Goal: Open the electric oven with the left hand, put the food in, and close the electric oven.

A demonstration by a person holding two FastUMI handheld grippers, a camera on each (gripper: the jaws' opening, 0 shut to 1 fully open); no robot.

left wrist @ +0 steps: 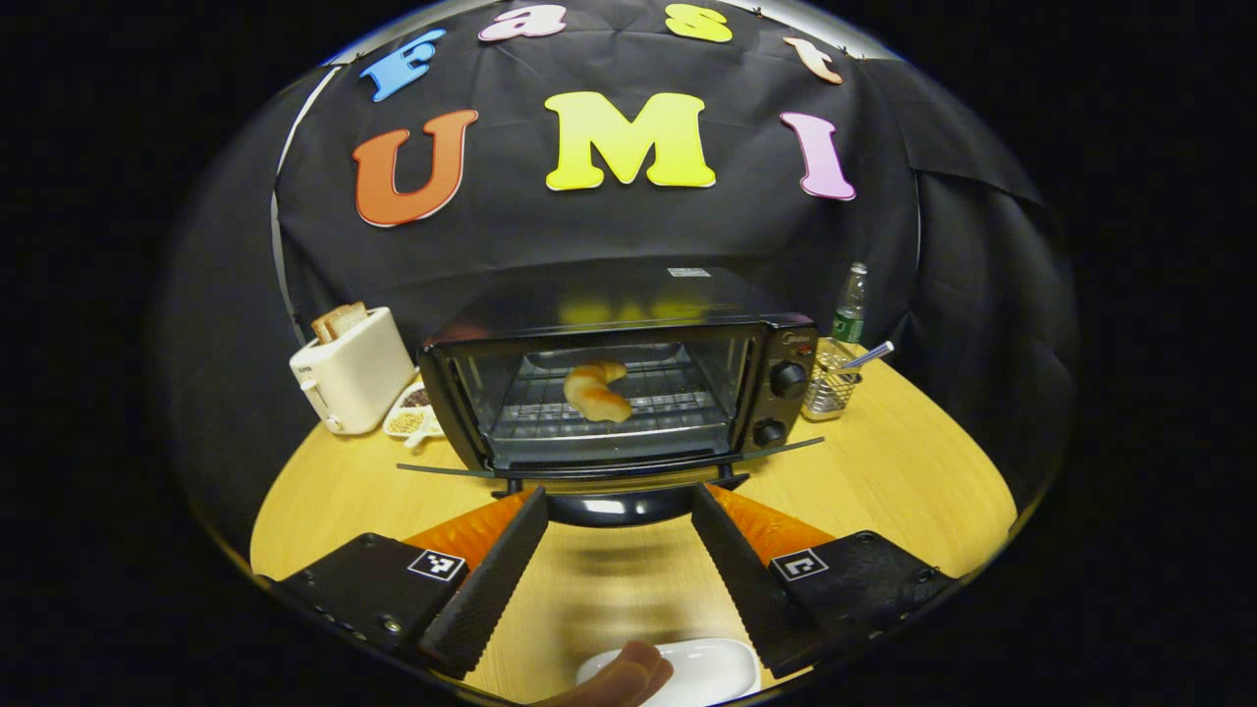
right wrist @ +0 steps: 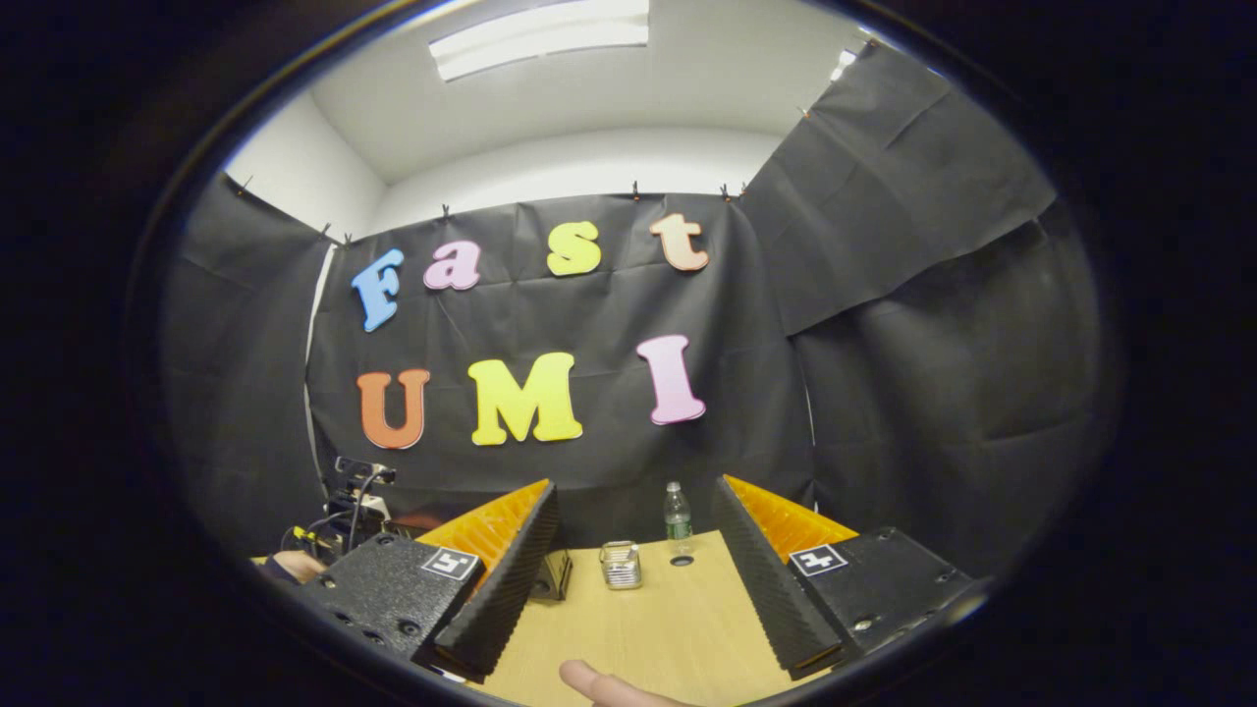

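1. In the left gripper view, the left gripper [left wrist: 619,550] sits lowest and nearest, its two black fingers spread wide with nothing between them. Each finger base carries a small square black-and-white marker; no words can be read on them.
2. Just below the fingers, a fingertip [left wrist: 628,678] rests against a white dish [left wrist: 712,668] on the wooden table [left wrist: 903,471].
3. Beyond the fingertips stands the electric oven [left wrist: 628,393], black, with its glass door [left wrist: 609,466] folded down flat toward the camera. A crescent-shaped golden bread roll [left wrist: 596,390] lies on the wire rack inside. Two round knobs [left wrist: 788,380] sit on the oven's right panel; a small logo above them is too small to read.
4. Left of the oven stands a cream toaster [left wrist: 352,373] with bread slices in its slots, and a small white dish of grains [left wrist: 410,412] lies between the toaster and the oven.
5. Right of the oven is a wire basket [left wrist: 830,388] with a utensil handle poking out, and behind it a clear bottle [left wrist: 849,304] with a green label, unreadable.
6. In the right gripper view, the right gripper [right wrist: 638,579] is raised above the table, its fingers also wide apart and holding nothing. The wire basket and the bottle stand farther off between its fingers.
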